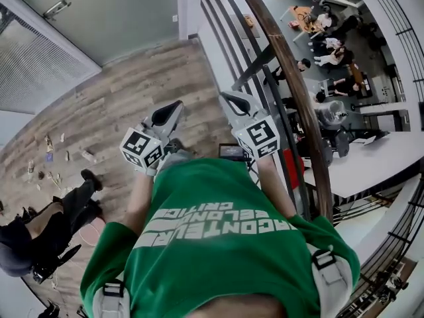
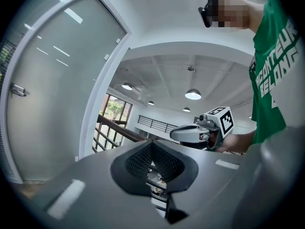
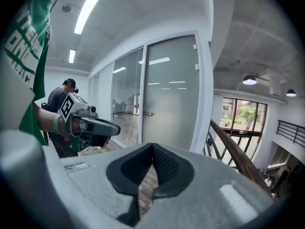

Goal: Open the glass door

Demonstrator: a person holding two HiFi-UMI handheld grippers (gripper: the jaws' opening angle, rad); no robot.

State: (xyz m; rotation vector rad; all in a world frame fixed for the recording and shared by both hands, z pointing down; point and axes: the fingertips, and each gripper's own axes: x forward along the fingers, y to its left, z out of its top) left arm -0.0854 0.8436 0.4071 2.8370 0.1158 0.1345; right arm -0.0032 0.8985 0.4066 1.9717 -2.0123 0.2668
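The frosted glass door (image 1: pixel 99 5) stands closed at the far end of the wooden floor, with its metal handle (image 1: pixel 58 6) at the upper left. I also see the door (image 3: pixel 172 94) and its handle (image 3: pixel 148 113) straight ahead in the right gripper view, and the door (image 2: pixel 52 80) with its handle (image 2: pixel 18 90) at the left of the left gripper view. My left gripper (image 1: pixel 169 113) and right gripper (image 1: pixel 233 102) are held side by side at chest height, well short of the door. Both the left gripper (image 2: pixel 153 144) and the right gripper (image 3: pixel 152 147) are shut on nothing.
A wooden handrail (image 1: pixel 291 78) on dark balusters runs close along my right, with a lower floor and seated people (image 1: pixel 328 45) beyond it. Another person in black (image 1: pixel 46 230) stands at my left. Small litter (image 1: pixel 53 158) lies on the floor by the blinds wall (image 1: pixel 33 65).
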